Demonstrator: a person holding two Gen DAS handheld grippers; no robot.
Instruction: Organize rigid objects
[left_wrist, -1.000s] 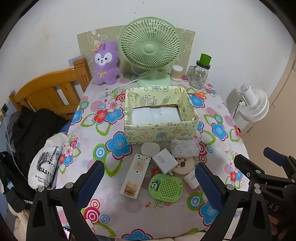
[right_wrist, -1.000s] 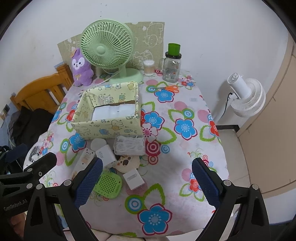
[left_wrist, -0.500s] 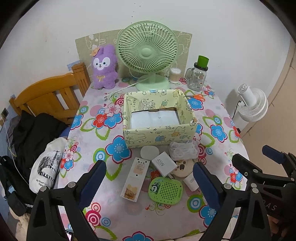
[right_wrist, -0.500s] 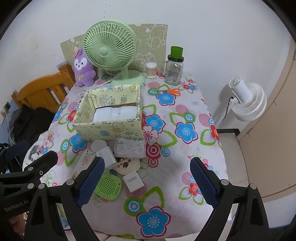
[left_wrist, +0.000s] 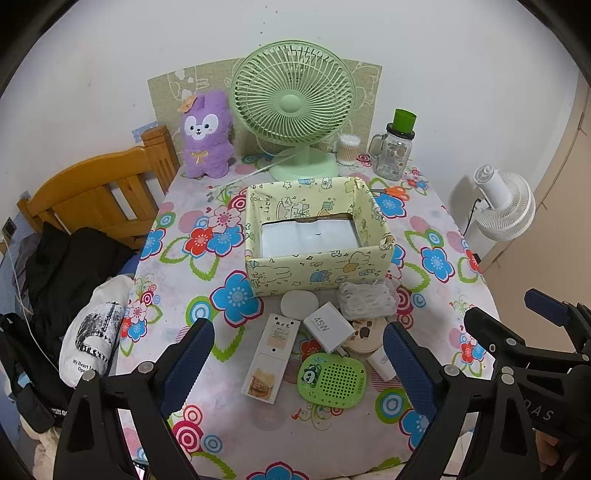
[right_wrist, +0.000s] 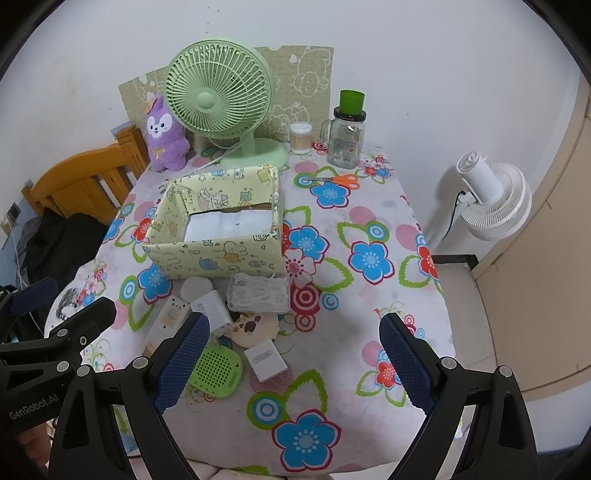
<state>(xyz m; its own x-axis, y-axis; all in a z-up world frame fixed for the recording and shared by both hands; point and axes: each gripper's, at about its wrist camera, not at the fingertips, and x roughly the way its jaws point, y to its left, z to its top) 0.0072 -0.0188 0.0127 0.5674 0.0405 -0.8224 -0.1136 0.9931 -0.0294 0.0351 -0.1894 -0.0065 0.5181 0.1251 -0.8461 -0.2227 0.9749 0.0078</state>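
A yellow-green patterned box (left_wrist: 317, 266) (right_wrist: 218, 254) stands open mid-table, a white sheet on its floor. In front of it lie a white round disc (left_wrist: 299, 303), a white 45W charger (left_wrist: 328, 326), a long white remote (left_wrist: 271, 358), a green perforated panda gadget (left_wrist: 332, 380) (right_wrist: 216, 369), a clear box of white loops (left_wrist: 365, 300) (right_wrist: 258, 291), a beige round case (left_wrist: 364, 334) and a small white block (right_wrist: 265, 360). My left gripper (left_wrist: 299, 365) is open above this pile. My right gripper (right_wrist: 291, 363) is open, to the right of it.
A green desk fan (left_wrist: 293, 110), purple plush (left_wrist: 207, 136), cotton-swab jar (left_wrist: 348, 149), glass mug with green lid (left_wrist: 395, 151) and orange scissors (left_wrist: 393, 192) stand behind the box. A wooden chair (left_wrist: 92, 192) with clothes is left; a white floor fan (left_wrist: 504, 206) right.
Both grippers have pulled back and risen a little, so the table shows smaller and lower in both views. Nothing on the table moved.
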